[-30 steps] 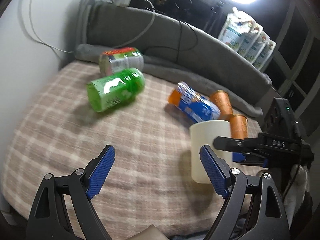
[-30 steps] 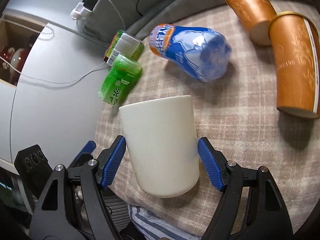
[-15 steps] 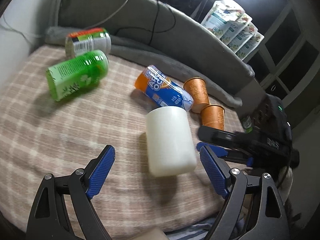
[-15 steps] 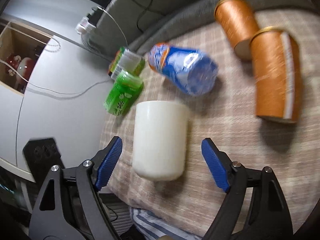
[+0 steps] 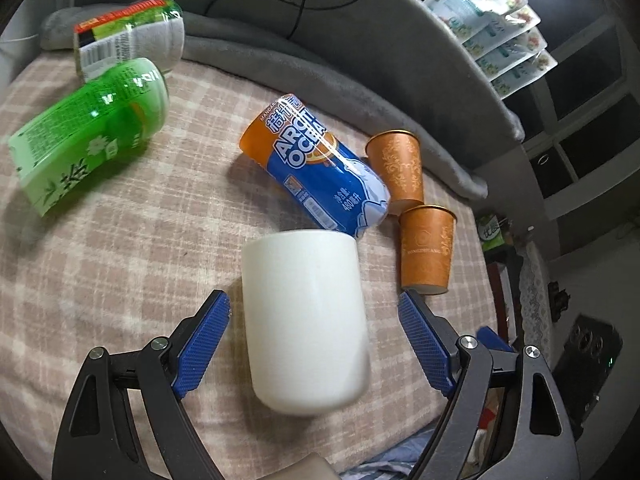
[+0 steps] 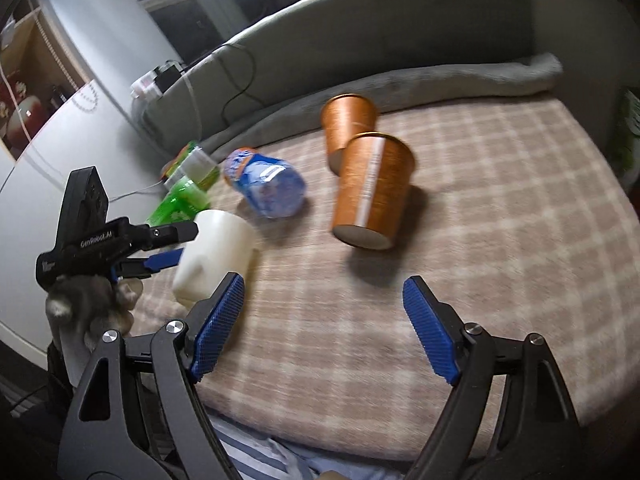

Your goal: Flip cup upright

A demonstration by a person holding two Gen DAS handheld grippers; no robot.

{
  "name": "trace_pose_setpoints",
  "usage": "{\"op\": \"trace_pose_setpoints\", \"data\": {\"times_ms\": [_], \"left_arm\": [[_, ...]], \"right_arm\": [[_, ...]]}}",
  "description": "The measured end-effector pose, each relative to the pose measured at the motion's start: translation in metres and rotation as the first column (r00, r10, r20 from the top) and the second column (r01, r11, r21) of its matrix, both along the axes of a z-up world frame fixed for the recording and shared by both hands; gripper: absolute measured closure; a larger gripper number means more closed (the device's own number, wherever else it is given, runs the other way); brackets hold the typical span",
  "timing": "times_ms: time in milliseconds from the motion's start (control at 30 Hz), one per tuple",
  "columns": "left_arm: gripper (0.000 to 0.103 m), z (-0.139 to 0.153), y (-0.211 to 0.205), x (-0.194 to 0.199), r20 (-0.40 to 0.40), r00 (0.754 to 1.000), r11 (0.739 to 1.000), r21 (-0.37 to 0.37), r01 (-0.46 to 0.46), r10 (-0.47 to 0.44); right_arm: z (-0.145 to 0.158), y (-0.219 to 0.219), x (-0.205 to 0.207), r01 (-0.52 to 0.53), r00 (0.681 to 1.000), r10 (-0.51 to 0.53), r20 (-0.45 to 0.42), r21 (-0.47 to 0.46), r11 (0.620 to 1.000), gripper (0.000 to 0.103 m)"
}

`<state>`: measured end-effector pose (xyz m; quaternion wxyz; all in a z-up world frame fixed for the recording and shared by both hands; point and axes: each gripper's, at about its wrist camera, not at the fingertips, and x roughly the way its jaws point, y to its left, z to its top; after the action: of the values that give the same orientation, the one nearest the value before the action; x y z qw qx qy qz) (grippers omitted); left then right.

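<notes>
A white cup [image 5: 306, 320] stands on the checked blanket [image 5: 100, 280] near its front edge, between the open fingers of my left gripper [image 5: 314, 344]. The jaws stand apart on either side of it and do not touch it. In the right wrist view the same cup [image 6: 216, 250] is at the left, with my left gripper [image 6: 168, 246] around it. My right gripper [image 6: 324, 328] is open and empty, to the right of the cup, over bare blanket.
Two orange paper cups [image 5: 426, 250] [image 5: 396, 168] stand just right of the white cup. A blue and orange bottle [image 5: 320, 168] lies behind it. A green bottle [image 5: 88, 136] and a can [image 5: 128, 38] lie at the far left. A grey cushion edge [image 5: 360, 40] runs along the back.
My right gripper has let go of the white cup and drawn back to the right. My left gripper has moved in around the cup.
</notes>
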<state>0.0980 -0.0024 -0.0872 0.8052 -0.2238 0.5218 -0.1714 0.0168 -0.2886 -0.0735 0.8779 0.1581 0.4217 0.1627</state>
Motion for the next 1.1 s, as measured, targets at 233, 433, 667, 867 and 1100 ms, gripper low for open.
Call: {"op": "trace_pose_setpoints", "data": {"times_ms": [233, 433, 667, 867, 1100], "left_arm": [[0.018, -0.007, -0.01, 0.016, -0.044, 0.998, 0.998, 0.035, 0.044, -0.042], [0.019, -0.014, -0.015, 0.022, -0.068, 0.996, 0.997, 0.051, 0.059, -0.055], [0.028, -0.02, -0.019, 0.028, -0.079, 0.995, 0.996, 0.056, 0.065, -0.061], [0.029, -0.018, -0.022, 0.025, -0.057, 0.996, 0.994, 0.076, 0.078, -0.074], [0.029, -0.007, -0.028, 0.016, 0.006, 0.997, 0.988, 0.129, 0.082, -0.083]], "right_arm": [[-0.002, -0.012, -0.001, 0.027, 1.0, -0.027, -0.002, 0.01, 1.0, 0.019], [-0.004, -0.004, 0.0, 0.016, 1.0, -0.016, 0.001, 0.017, 1.0, 0.019], [-0.003, -0.001, 0.0, 0.026, 1.0, -0.026, 0.013, 0.018, 1.0, 0.019], [-0.001, 0.0, 0.002, 0.025, 0.999, -0.026, 0.019, 0.016, 1.0, 0.019], [-0.001, 0.002, 0.003, 0.021, 1.0, -0.022, 0.019, 0.016, 1.0, 0.019]]}}
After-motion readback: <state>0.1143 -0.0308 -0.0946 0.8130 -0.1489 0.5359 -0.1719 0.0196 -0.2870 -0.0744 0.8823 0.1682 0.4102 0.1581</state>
